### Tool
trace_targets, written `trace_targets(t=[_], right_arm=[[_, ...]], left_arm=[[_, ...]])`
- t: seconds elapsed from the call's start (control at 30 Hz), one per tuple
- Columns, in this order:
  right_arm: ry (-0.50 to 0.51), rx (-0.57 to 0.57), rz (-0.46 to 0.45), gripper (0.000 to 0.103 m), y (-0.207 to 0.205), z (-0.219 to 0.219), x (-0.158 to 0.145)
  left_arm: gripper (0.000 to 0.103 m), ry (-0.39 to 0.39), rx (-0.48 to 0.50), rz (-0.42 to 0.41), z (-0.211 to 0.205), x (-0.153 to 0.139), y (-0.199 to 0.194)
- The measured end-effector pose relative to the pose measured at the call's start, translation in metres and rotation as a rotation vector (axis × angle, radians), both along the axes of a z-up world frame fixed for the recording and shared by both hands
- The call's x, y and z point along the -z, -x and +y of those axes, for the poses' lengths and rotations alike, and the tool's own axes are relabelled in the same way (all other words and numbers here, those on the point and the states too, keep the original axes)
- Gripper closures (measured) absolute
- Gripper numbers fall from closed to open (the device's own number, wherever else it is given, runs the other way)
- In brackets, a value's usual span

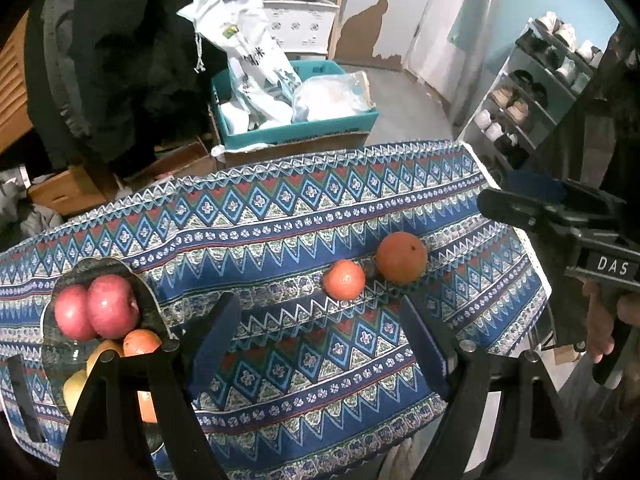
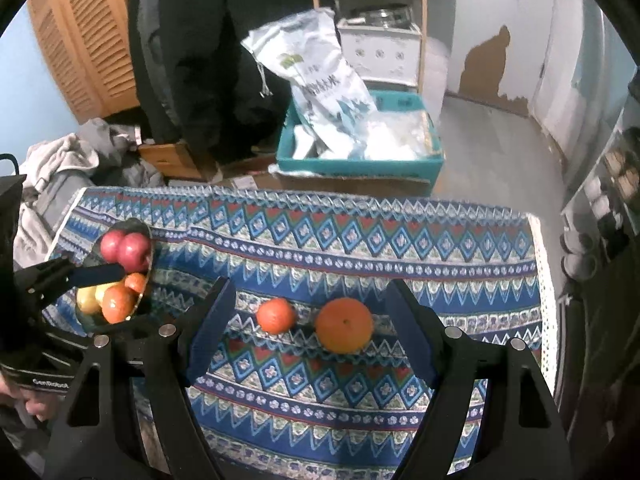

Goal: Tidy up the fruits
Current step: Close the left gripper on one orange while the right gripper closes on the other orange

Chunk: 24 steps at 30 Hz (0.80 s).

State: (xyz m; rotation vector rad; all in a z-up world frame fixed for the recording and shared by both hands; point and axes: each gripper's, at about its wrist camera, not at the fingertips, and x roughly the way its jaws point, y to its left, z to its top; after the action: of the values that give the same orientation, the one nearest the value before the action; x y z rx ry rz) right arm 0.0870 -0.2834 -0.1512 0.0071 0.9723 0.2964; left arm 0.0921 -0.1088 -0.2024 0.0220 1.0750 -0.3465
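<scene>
I have both claws spread wide with nothing between the pads. From the right wrist view, the right gripper (image 2: 308,328) looks down on two loose fruits on the patterned tablecloth (image 2: 400,248): the big orange (image 2: 344,330) lies just ahead, toward the right finger, and the small tangerine (image 2: 276,315) sits just beside it, nearer the left finger. Both are round, so no axis matters. The left gripper (image 1: 320,344) sees those fruits farther ahead, and the glass bowl (image 1: 80,268) of red apples (image 1: 96,306) lies off its left finger. I judge the right claw nearer the orange.
</scene>
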Motion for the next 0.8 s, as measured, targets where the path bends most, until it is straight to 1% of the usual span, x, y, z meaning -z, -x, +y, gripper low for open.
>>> trace_targets(t=[0.33,0.53,0.63,0.8], right_arm=[[0.027,0.02,0.076,0.025,-0.014,-0.014,0.04],[0.043,0.024,0.144,0.025,-0.023,-0.019,0.072],[0.034,0.019,0.182,0.025,-0.027,-0.02,0.088],[0.044,0.012,0.233,0.025,-0.034,-0.019,0.114]], left_arm=[[0.02,-0.024,0.006,0.06,-0.016,0.038,-0.025],[0.02,-0.034,0.013,0.101,-0.025,0.062,-0.036],[0.02,-0.038,0.022,0.115,-0.03,0.071,-0.039],[0.02,-0.085,0.053,0.125,-0.039,0.088,-0.044]])
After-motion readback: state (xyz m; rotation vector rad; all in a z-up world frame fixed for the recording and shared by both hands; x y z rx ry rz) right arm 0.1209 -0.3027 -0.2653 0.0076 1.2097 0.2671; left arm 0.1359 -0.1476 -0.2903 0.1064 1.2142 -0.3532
